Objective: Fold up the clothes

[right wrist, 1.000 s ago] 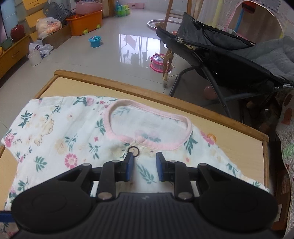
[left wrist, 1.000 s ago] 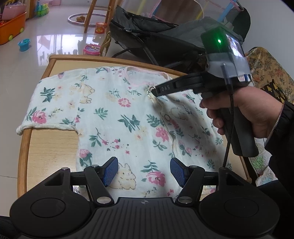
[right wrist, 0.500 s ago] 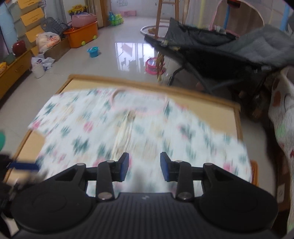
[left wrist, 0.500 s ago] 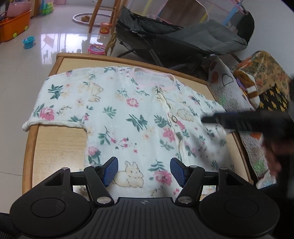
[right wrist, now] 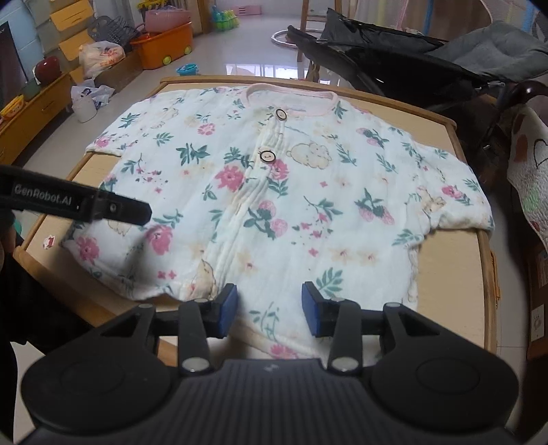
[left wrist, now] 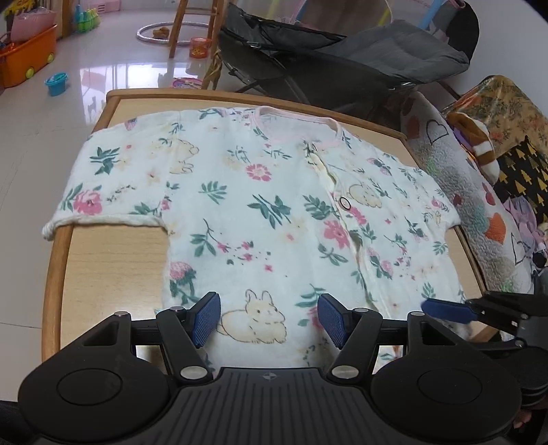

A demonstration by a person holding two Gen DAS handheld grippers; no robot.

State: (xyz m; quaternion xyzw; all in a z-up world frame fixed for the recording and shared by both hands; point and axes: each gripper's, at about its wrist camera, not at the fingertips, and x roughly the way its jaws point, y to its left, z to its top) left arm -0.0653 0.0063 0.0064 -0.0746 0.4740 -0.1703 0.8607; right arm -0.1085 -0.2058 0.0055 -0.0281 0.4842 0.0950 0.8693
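A white short-sleeved baby shirt (left wrist: 274, 212) with flowers, rabbits and a pink neckline lies flat and face up on the wooden table (left wrist: 113, 260). My left gripper (left wrist: 268, 320) hovers open over the near hem, with nothing pinched. In the right wrist view the same shirt (right wrist: 291, 191) fills the table. My right gripper (right wrist: 269, 309) is over the near hem, right of the button placket, and its jaws are opening with only cloth lying below them. One finger (right wrist: 113, 207) of the left gripper reaches in from the left. The right gripper's blue pad (left wrist: 445, 309) shows at the hem's right corner.
A dark folded baby chair (left wrist: 342, 61) stands just behind the table. A heart-patterned blanket (left wrist: 462, 191) and cushions lie to the right. Toys, an orange bin (left wrist: 27, 61) and stool legs (left wrist: 178, 30) are on the tiled floor beyond.
My right gripper has pulled back from the neckline button to the near hem, and its jaws have widened. The left gripper has stayed open over the hem.
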